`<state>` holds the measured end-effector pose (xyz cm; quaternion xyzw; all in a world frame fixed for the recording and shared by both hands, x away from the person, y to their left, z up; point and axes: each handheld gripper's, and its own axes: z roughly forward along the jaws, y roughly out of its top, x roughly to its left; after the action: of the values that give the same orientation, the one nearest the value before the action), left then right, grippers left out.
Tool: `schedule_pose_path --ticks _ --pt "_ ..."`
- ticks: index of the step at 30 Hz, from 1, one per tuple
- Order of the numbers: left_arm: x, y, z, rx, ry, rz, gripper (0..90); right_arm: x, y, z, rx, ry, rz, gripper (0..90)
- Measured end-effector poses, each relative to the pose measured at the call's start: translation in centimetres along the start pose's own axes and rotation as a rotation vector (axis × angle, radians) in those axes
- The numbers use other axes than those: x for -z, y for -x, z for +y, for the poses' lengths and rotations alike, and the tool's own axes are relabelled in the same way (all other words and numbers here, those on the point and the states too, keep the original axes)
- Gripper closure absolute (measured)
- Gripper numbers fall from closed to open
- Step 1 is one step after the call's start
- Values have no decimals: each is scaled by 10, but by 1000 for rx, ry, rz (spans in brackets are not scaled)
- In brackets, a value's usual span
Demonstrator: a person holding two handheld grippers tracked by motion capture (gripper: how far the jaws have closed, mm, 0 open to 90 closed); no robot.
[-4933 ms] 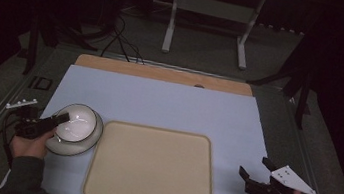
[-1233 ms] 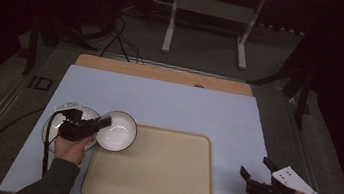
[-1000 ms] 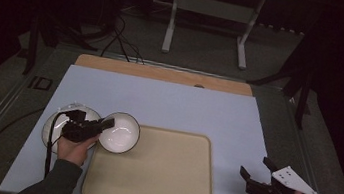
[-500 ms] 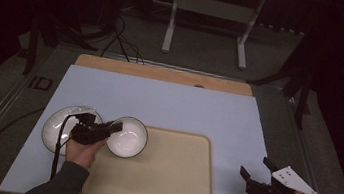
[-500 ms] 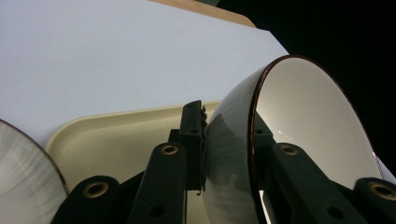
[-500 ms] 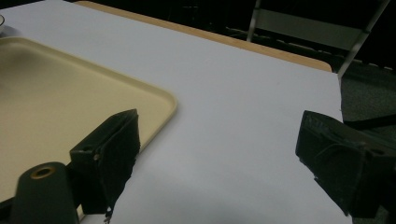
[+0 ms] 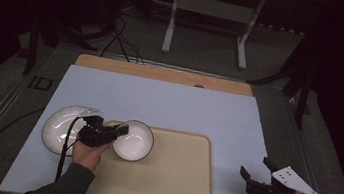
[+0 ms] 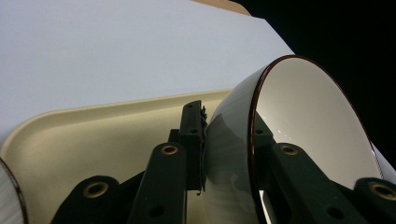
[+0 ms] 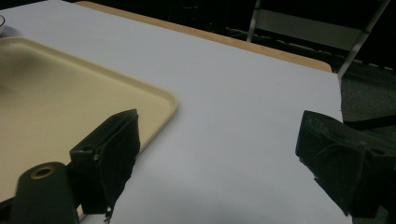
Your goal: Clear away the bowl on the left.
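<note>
A white bowl [image 7: 135,141] with a dark rim hangs tilted over the left end of the beige tray [image 7: 174,178]. My left gripper [image 7: 123,130] is shut on the bowl's rim. In the left gripper view one jaw presses the outside wall of the bowl [image 8: 303,121] and the other sits inside it, with my left gripper [image 8: 229,126] above the tray [image 8: 93,135]. A white plate [image 7: 60,125] lies on the table just left of the tray. My right gripper [image 7: 255,167] stands open near the table's front right corner, nothing between its jaws [image 9: 219,140].
The pale blue table top [image 7: 168,106] has a wooden strip [image 7: 163,73] along its far edge. A metal stand [image 7: 209,11] and cables lie on the floor beyond. The tray's right corner [image 9: 159,100] is near the right gripper.
My left gripper has carried the bowl to the right, off the plate and over the tray's left end. The right gripper has not moved.
</note>
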<state>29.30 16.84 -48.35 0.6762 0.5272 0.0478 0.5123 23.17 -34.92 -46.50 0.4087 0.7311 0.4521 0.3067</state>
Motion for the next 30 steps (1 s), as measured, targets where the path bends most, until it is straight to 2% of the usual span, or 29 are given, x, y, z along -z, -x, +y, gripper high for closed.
schedule_pose_path --ticks 19,30 --pt "-12 6 -4 -8 -34 -13 762 0 0 0 -1 1 1 135" --pt "-21 10 -9 -31 -69 -11 761 1 0 0 -3 -1 0 136"
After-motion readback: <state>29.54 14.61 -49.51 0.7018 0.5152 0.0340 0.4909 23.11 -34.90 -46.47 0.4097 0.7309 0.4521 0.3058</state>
